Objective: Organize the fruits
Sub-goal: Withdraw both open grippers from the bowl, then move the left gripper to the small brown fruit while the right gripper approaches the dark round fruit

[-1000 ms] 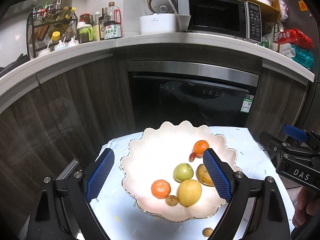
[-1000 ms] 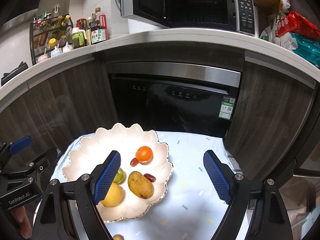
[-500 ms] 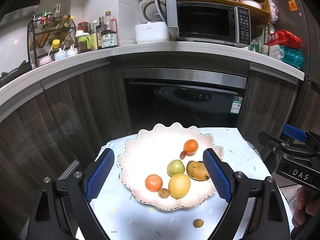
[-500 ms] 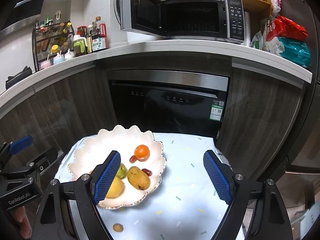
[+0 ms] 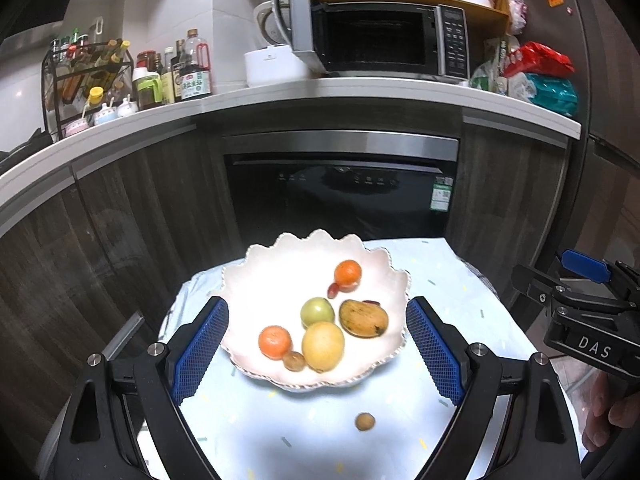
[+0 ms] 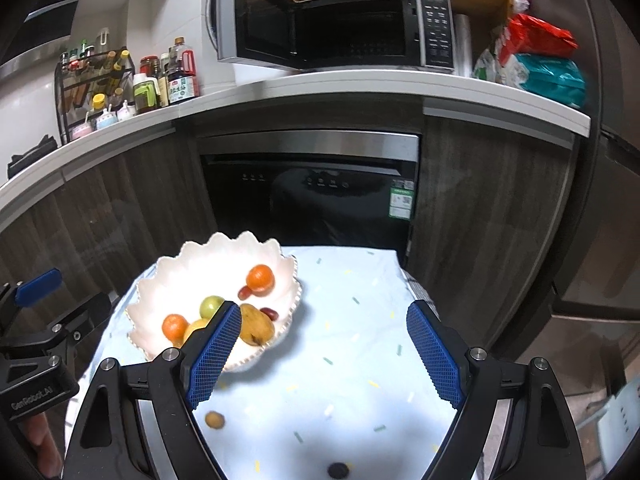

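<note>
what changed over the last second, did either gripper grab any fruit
Both grippers drew back from the white bowl, which now looks smaller and farther off, and more tablecloth shows. That uncovers a small brown fruit lying outside the bowl. The left gripper and right gripper stayed open and empty; the fruit kept its places.

Both grippers draw back from the scalloped white ceramic bowl [image 5: 394, 280], which now sits farther off and smaller in each wrist view. More of the pale blue speckled cloth [image 6: 360, 360] shows in front, and the small round brown fruit [image 5: 365, 421] lying loose on it comes fully into view.
</note>
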Demonstrator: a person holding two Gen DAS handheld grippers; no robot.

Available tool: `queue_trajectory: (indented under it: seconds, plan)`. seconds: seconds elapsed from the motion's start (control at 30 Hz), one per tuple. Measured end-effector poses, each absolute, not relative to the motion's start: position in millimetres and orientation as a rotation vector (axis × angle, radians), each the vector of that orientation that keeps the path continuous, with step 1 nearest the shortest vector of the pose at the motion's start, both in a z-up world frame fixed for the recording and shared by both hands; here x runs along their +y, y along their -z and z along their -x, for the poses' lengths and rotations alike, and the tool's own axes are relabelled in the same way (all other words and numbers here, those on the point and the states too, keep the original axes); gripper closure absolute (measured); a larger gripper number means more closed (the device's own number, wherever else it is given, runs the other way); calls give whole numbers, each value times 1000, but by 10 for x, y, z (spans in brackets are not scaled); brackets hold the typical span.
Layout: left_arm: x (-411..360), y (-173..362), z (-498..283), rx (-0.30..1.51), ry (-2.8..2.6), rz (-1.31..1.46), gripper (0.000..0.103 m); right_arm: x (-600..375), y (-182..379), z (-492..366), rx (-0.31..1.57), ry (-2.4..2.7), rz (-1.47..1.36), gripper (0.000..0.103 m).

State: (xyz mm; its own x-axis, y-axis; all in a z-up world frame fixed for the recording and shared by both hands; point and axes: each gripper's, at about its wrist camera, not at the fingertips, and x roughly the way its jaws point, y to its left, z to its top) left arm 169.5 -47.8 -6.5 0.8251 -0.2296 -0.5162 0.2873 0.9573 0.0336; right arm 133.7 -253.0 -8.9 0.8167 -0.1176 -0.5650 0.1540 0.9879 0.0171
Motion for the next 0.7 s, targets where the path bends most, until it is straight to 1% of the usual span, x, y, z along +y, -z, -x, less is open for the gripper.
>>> queue_trajectory:
  seconds: [0.7]
  plan:
    - [-578, 717, -1431, 603, 361, -124, 12, -2566, 566, -957, 635, 195, -22, 18]
